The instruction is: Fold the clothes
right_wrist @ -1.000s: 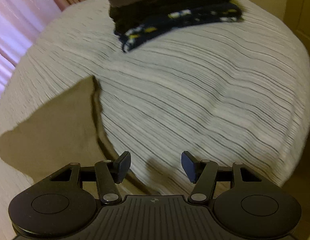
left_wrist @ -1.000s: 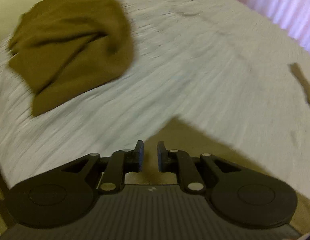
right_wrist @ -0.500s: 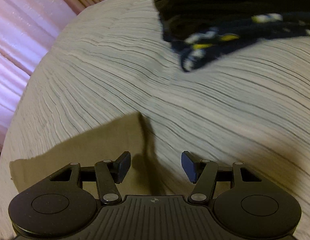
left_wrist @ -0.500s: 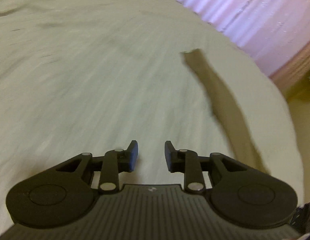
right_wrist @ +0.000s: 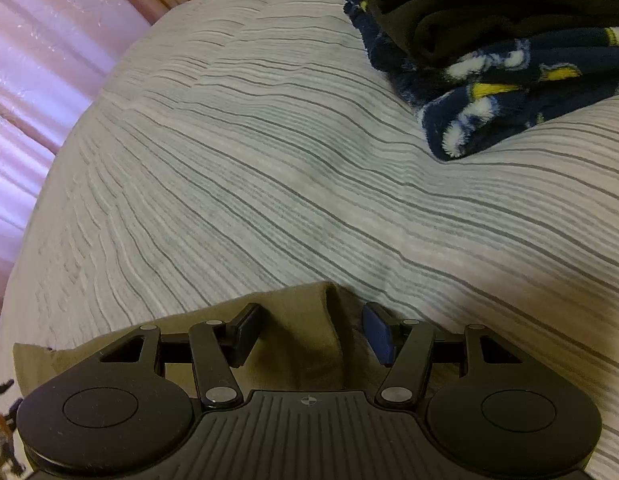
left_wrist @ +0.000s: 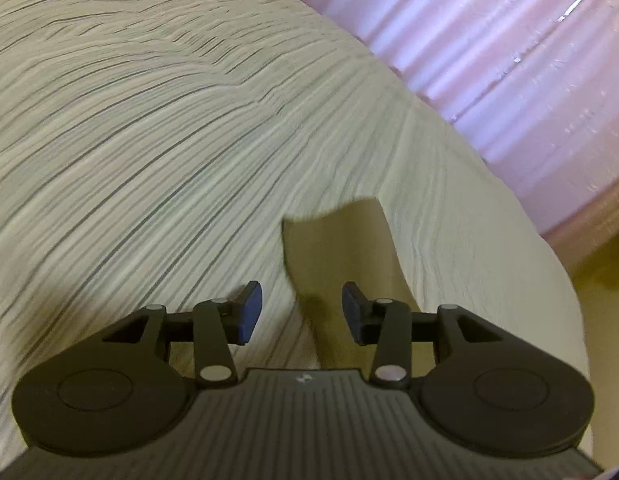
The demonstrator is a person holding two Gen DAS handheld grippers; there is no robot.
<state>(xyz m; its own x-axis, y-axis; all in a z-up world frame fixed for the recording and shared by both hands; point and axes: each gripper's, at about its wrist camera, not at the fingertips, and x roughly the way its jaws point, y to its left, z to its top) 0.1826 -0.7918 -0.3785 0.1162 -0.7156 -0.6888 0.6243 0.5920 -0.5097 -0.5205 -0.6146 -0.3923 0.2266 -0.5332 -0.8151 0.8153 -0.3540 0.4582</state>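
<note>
Olive garment [left_wrist: 341, 256] on ribbed striped bedspread [left_wrist: 149, 140], mostly hidden under both tools. Left gripper [left_wrist: 302, 312] opening over a flat strip, nothing pinched; right gripper [right_wrist: 309, 334] agape astride a soft fold. Fleecy folded stack [right_wrist: 489, 60] cropped.

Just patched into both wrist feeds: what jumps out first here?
The olive-tan garment lies flat on the striped bedspread, one corner ahead of the left gripper, whose jaws are opening with nothing pinched. The right gripper hangs open over another edge. A stack of dark folded clothes sits upper right.
</note>
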